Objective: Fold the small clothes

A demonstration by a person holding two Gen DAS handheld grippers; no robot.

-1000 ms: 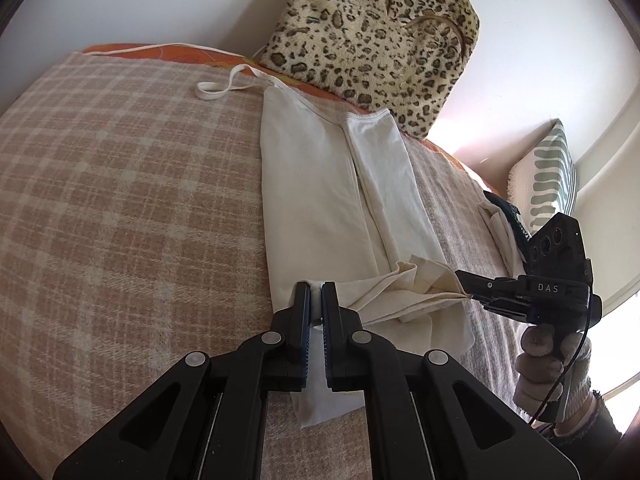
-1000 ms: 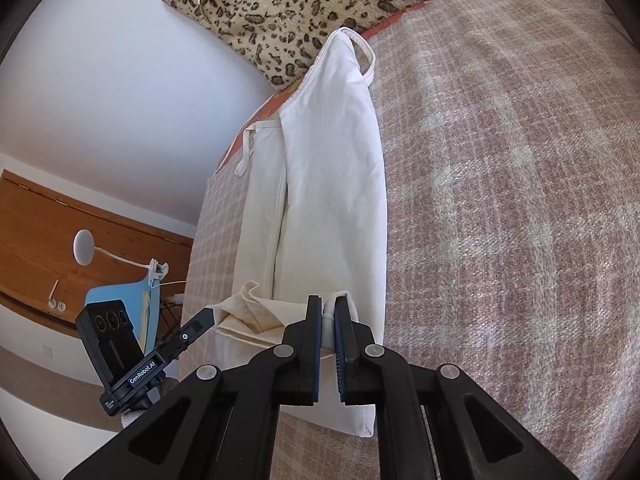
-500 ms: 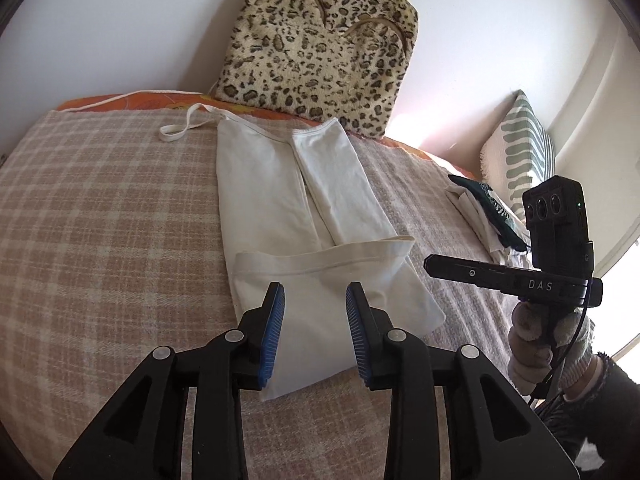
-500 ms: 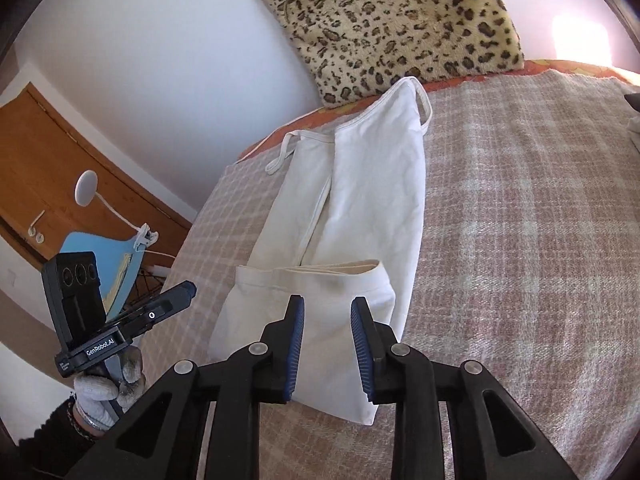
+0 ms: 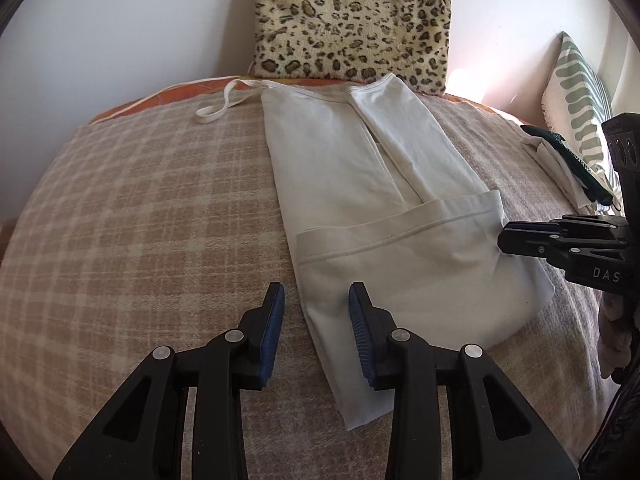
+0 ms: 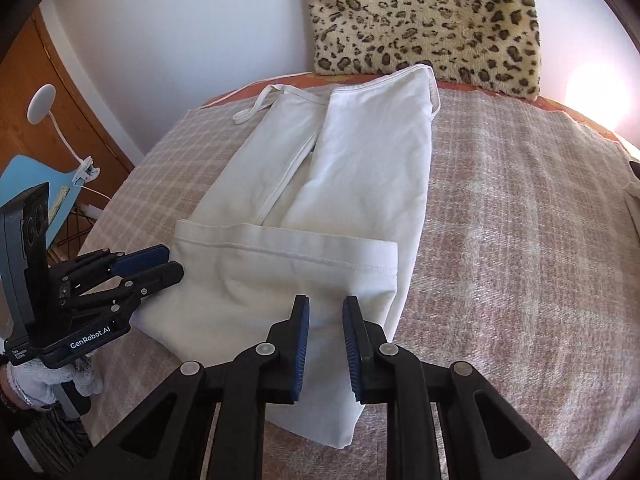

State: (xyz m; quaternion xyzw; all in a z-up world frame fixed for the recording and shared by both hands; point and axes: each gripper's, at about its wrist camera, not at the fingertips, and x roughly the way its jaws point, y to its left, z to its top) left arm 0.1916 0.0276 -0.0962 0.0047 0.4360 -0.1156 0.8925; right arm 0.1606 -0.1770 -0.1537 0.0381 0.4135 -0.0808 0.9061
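Note:
A cream sleeveless top lies lengthwise on the checked bedspread, sides folded in and its bottom hem folded up over the body. It also shows in the right wrist view. My left gripper is open and empty, over the near left edge of the folded part. My right gripper is open and empty, over the near right part; it also shows at the right of the left wrist view. The left gripper also shows in the right wrist view.
A leopard-print cushion leans on the wall behind the top. A green-striped pillow and a small stack of folded clothes lie at the right. A wooden door, a white lamp and a blue chair stand left of the bed.
Both grippers were shut on the hem one second ago. They let it go on the body, opened, and drew back towards the near edge. The folded hem now lies flat.

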